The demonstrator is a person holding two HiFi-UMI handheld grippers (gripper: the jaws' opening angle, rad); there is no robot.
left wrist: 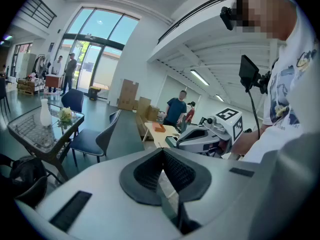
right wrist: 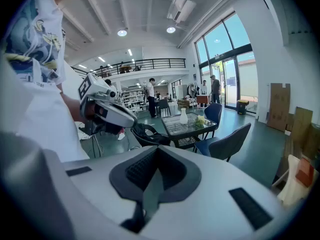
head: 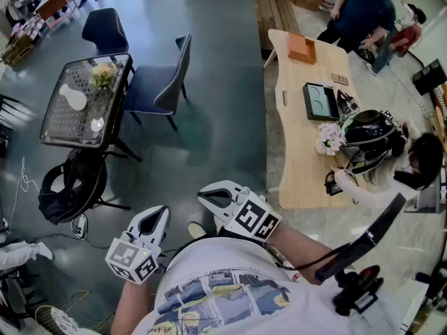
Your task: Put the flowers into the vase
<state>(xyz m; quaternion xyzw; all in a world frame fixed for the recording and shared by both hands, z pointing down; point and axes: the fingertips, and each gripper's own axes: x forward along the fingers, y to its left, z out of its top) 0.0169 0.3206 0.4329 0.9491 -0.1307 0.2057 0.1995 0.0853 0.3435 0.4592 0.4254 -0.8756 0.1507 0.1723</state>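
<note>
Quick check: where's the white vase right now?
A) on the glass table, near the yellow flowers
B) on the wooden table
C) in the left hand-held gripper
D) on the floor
A: the white vase stands on the glass table, with the yellow flowers lying on the same tabletop close by.

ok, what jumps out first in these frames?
Low in the head view, the left gripper and right gripper sit close to the person's body, both shut and empty. At upper left stands a glass table with a white vase and pale flowers on it; a cluttered wooden table runs up the right side.
</note>
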